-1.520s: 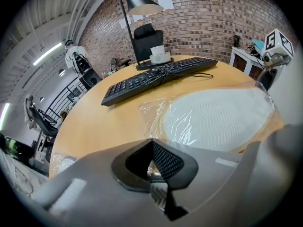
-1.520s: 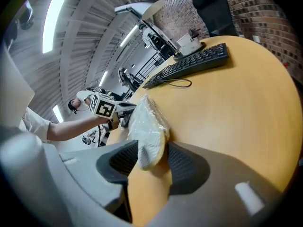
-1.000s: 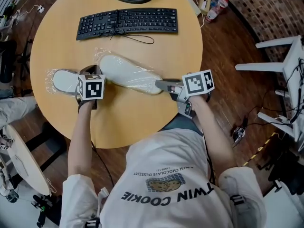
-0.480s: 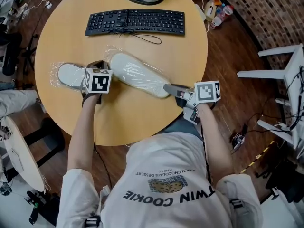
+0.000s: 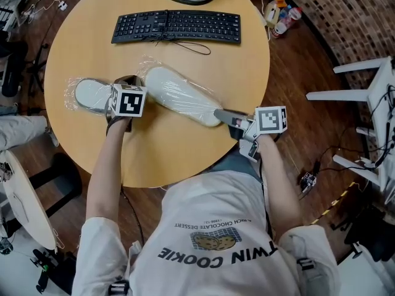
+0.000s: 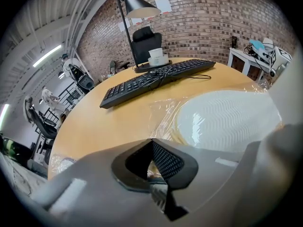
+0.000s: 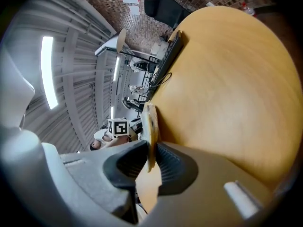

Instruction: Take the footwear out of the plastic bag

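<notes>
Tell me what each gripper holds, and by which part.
Right gripper: the slipper, by the thin edge of its near end. Left gripper: apparently the plastic bag, beside the other slipper.

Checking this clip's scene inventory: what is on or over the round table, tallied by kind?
Slippers: 2
Plastic bag: 1
Keyboard: 1
Desk lamp: 1
White cup: 1
Grippers, left gripper and right gripper: 2
Total: 8
</notes>
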### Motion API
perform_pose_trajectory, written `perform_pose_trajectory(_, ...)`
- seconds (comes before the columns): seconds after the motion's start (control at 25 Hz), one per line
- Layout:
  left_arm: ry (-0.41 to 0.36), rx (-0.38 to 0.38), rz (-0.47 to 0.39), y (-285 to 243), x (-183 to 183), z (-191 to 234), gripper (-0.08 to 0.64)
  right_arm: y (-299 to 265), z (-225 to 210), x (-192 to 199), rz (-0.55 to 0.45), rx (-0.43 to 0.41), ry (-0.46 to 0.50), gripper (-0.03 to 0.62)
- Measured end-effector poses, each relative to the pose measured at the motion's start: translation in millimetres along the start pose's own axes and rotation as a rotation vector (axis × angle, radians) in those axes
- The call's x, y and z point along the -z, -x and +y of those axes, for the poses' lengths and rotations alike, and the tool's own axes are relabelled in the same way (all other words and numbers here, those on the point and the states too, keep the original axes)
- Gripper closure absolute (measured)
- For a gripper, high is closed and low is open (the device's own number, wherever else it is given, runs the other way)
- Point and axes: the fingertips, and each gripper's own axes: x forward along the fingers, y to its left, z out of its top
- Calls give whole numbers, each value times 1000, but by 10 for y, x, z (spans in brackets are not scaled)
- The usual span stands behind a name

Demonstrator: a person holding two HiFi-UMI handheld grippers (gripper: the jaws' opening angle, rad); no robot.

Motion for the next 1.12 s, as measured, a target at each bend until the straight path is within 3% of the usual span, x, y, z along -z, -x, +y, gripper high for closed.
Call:
perform_pose_trajectory(0.24,-6,0,-4,-2,16,-21,557,96,-33,98,-5,16,8,532)
perform_pose_trajectory(0.44,-5,-2,-6,-27,-21,-4,557,79,9,134,3,-18,12,528)
perform_pose_trajectory(0.92,-3,-11,-6,22,-5,-42,557,113,167,400,105,-57,149,526)
perform_pose_trajectory(1.12,-4,-17,-5,9,-14,-14,557,244,71,400,104,-44,115,532)
